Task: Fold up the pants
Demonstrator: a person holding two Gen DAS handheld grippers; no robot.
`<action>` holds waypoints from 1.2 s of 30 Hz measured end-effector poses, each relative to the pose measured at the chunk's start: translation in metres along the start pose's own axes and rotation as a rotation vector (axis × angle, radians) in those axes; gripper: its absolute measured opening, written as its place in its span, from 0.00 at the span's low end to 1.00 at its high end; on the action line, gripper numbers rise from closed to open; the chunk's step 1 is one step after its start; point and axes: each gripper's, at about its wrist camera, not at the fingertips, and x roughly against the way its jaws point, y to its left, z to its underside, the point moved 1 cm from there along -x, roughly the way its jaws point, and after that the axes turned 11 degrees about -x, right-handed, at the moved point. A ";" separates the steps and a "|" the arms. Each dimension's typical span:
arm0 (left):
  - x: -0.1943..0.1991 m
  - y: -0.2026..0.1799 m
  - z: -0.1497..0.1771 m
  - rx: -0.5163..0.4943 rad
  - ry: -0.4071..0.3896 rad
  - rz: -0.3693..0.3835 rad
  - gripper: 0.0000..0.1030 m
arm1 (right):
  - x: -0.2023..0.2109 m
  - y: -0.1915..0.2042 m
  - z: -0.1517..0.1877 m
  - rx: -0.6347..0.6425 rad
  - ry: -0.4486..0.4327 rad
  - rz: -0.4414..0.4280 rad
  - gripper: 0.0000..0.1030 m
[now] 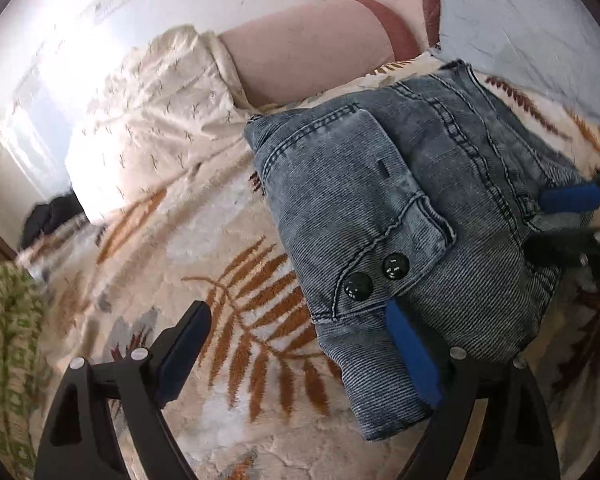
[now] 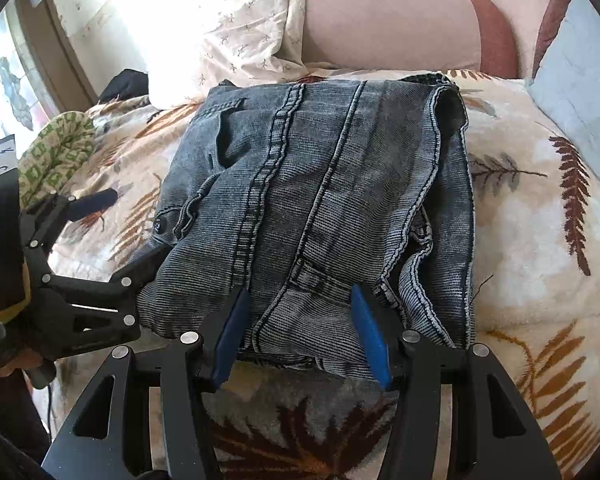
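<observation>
Grey-blue denim pants point(image 2: 320, 208), already folded into a thick squarish bundle, are seen lying on a bed blanket point(image 2: 540, 240) printed with fern leaves, just short of a cream pillow point(image 2: 244, 32) and a pink padded headboard point(image 2: 388, 24); the bundle's long seams are run away from the cameras toward the headboard, so its near short edge is presented to both tools.

The right tool point(image 2: 300, 328) is placed squarely at that near edge, its blue pads set apart with the waistband hem between them; the pads are not seen pressing the cloth, so it is judged open and holding nothing. The left tool point(image 1: 300, 344) is spread wide and grips nothing; one pad is laid over the bundle's near left corner, by two black buttons point(image 1: 376, 276), the other over bare blanket, so the pants lie to its right. The right tool is therefore judged the nearer for any last tuck or press.

From the right wrist view the stacked layers gaping along the bundle's right side are shown, along with a hand on the left tool's handle; from the left wrist view the buttoned pocket flap and the bundle's left edge are shown instead, with the right tool only blurred at the frame's edge.
</observation>
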 end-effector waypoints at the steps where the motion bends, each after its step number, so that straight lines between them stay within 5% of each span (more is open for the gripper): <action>1: 0.003 0.008 -0.001 0.031 0.013 0.039 0.87 | 0.003 0.001 -0.003 -0.005 0.010 -0.017 0.58; 4: 0.021 0.030 -0.003 0.109 -0.065 0.113 0.86 | 0.027 -0.001 -0.016 -0.044 -0.027 -0.110 0.64; 9: 0.027 0.062 -0.030 0.162 -0.135 0.049 0.87 | 0.059 -0.017 -0.054 -0.176 -0.217 -0.303 0.67; 13: 0.007 0.061 -0.053 0.151 -0.133 0.009 0.87 | 0.039 -0.020 -0.082 -0.244 -0.219 -0.371 0.67; 21: -0.051 0.052 -0.079 0.168 -0.045 0.014 0.89 | -0.019 -0.064 -0.106 -0.451 -0.167 -0.194 0.68; 31: -0.104 0.032 -0.089 0.125 0.095 0.004 0.90 | -0.044 -0.088 -0.100 -0.549 -0.110 -0.168 0.67; 36: -0.072 0.035 -0.087 0.126 0.018 -0.054 0.88 | -0.035 -0.087 -0.098 -0.566 -0.126 -0.185 0.69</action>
